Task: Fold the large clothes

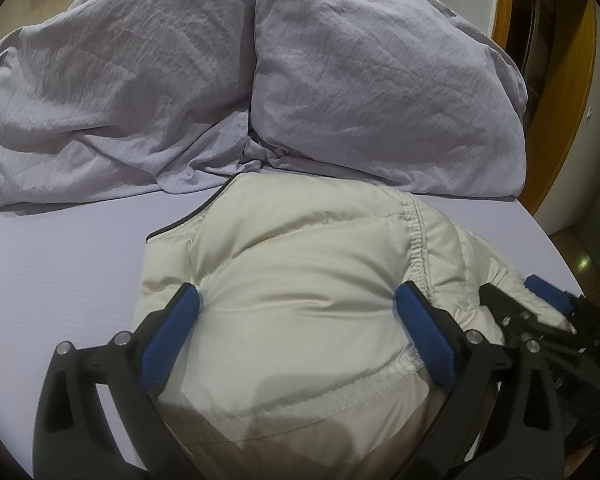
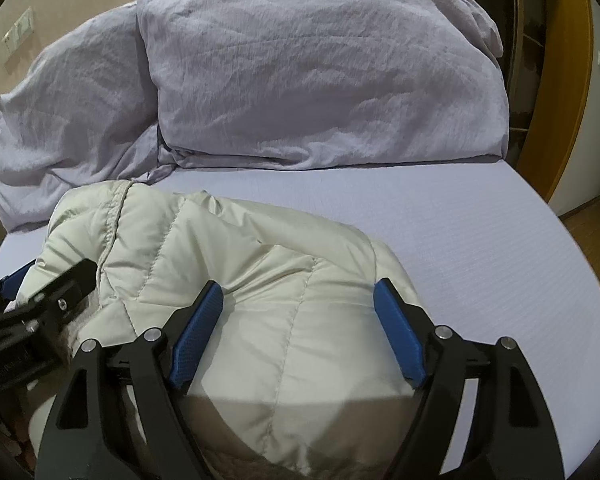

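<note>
Lying on the pale purple bed sheet, the puffy cream-white quilted jacket was bunched into a soft mound right under both grippers. The left gripper had its blue pads wide apart, one on each side of a fat bulge of jacket, touching it lightly but not pinching. The right gripper also stood wide, its blue pads set on both sides of another bulge. Beyond the fingertips sat two crumpled lilac pillows.

I think the slippery, puffy cloth could spring open when let go, so the fold might come undone. A pad could also snag a seam and drag the mound out of shape. The two grippers were close together and might bump.

No writing or brand could be read anywhere.
</note>
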`<state>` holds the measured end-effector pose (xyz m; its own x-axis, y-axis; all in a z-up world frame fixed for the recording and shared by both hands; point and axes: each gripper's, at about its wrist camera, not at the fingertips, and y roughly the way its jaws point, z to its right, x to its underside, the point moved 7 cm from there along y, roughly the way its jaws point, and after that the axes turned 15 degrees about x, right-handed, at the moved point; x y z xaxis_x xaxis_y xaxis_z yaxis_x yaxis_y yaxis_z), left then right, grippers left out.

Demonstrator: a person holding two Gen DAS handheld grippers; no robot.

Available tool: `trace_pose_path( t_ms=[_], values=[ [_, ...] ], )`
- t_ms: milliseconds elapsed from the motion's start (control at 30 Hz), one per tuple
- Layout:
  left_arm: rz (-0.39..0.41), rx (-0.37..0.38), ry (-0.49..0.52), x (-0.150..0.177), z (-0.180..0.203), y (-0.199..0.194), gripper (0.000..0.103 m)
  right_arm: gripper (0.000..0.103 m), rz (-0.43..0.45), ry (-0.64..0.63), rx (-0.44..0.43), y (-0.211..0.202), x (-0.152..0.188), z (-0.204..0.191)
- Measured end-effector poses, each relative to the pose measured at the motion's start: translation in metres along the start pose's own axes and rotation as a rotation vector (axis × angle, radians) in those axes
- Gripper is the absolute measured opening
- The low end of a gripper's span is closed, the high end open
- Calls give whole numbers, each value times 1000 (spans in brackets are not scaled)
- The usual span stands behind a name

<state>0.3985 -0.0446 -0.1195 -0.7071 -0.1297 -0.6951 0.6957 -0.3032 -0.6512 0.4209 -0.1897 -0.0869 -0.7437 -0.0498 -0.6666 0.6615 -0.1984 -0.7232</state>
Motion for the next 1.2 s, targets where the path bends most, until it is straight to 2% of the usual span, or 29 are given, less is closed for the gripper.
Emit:
trace_pose_path(
  t_ms=[233, 333, 767, 1200],
  values=[
    [1, 10, -10, 0, -1, 1, 99, 79, 12, 80, 35, -2, -27, 16],
    [2, 15, -9, 0, 0, 1, 99, 79, -38, 50, 48, 15, -17, 10],
    [-1, 8, 3, 0, 2, 4, 99, 80, -5, 31, 104, 29, -9, 5],
    [-1, 5, 4, 0, 2, 5, 99, 83, -16, 35, 101, 32, -8, 5]
  ],
)
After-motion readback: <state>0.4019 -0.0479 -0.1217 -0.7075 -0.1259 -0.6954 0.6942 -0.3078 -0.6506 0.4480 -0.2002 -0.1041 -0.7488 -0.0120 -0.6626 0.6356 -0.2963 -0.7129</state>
